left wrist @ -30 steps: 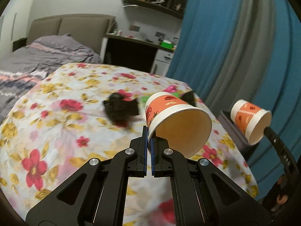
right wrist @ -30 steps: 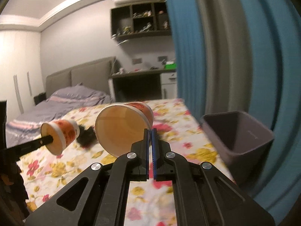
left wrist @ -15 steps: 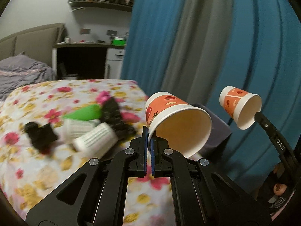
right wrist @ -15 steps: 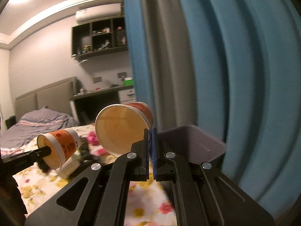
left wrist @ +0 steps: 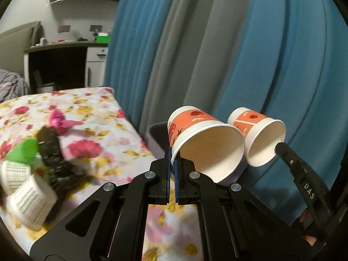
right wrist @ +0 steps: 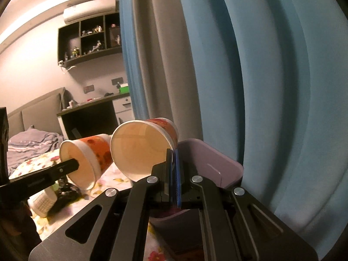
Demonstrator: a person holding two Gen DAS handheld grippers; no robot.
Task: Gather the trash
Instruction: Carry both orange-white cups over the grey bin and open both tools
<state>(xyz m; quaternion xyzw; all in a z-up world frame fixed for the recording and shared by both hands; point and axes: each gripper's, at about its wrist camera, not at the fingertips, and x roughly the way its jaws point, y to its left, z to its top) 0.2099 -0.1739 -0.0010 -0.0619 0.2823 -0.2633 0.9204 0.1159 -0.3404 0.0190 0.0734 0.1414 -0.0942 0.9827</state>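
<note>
My left gripper (left wrist: 172, 163) is shut on the rim of an orange and white paper cup (left wrist: 195, 139), its mouth turned toward the camera. To its right a second paper cup (left wrist: 256, 134) hangs on the right gripper's fingers (left wrist: 289, 154). In the right wrist view my right gripper (right wrist: 173, 163) is shut on that cup's rim (right wrist: 141, 150), and the left-held cup (right wrist: 87, 156) hangs to its left. Both cups hover by the grey-purple bin (right wrist: 213, 165), which stands beside the flowered bed; its rim (left wrist: 157, 130) peeks out behind the left-held cup.
On the flowered bedspread (left wrist: 97, 117) lie white printed paper cups (left wrist: 28, 200), a green object (left wrist: 24, 152), a black wrapper (left wrist: 54, 161) and a pink scrap (left wrist: 58, 119). Blue and grey curtains (left wrist: 217, 54) hang close behind the bin. A desk (left wrist: 65, 50) stands far back.
Both grippers have swung right with their cups, from over the bed toward the curtain and bin. The two cups now hang close together, and the bin sits much nearer.
</note>
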